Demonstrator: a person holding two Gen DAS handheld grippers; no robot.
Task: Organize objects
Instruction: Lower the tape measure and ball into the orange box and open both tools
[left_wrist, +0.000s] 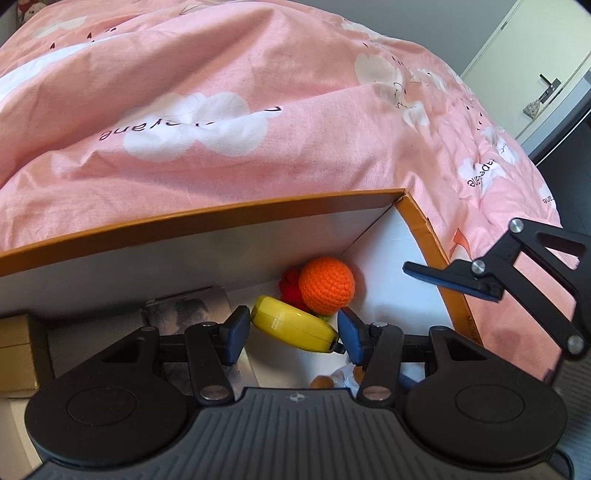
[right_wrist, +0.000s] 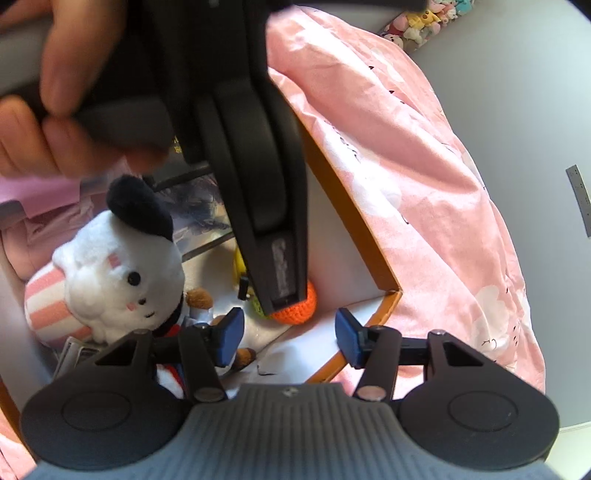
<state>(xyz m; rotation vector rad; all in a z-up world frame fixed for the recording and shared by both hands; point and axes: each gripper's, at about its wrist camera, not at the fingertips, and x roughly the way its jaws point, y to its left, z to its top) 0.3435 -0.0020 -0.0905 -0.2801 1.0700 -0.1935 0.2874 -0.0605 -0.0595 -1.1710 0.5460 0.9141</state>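
An orange-rimmed cardboard box (left_wrist: 207, 214) with white inner walls sits on the bed. Inside it lie a yellow tape measure (left_wrist: 291, 326), an orange crochet ball (left_wrist: 327, 284) and a red crochet piece (left_wrist: 290, 282). My left gripper (left_wrist: 293, 334) is inside the box, its blue pads on both ends of the yellow tape measure. My right gripper (right_wrist: 290, 336) is open and empty over the box corner (right_wrist: 391, 291). A white plush doll (right_wrist: 118, 273) with a dark cap lies in the box to its left. The orange ball (right_wrist: 301, 304) shows partly behind the left gripper's body.
A pink printed duvet (left_wrist: 221, 110) covers the bed around the box. A photo book (left_wrist: 192, 308) and a tan carton (left_wrist: 18, 354) lie in the box's left part. The right gripper's fingers (left_wrist: 461, 282) reach over the box's right wall. A hand (right_wrist: 55, 96) holds the left gripper.
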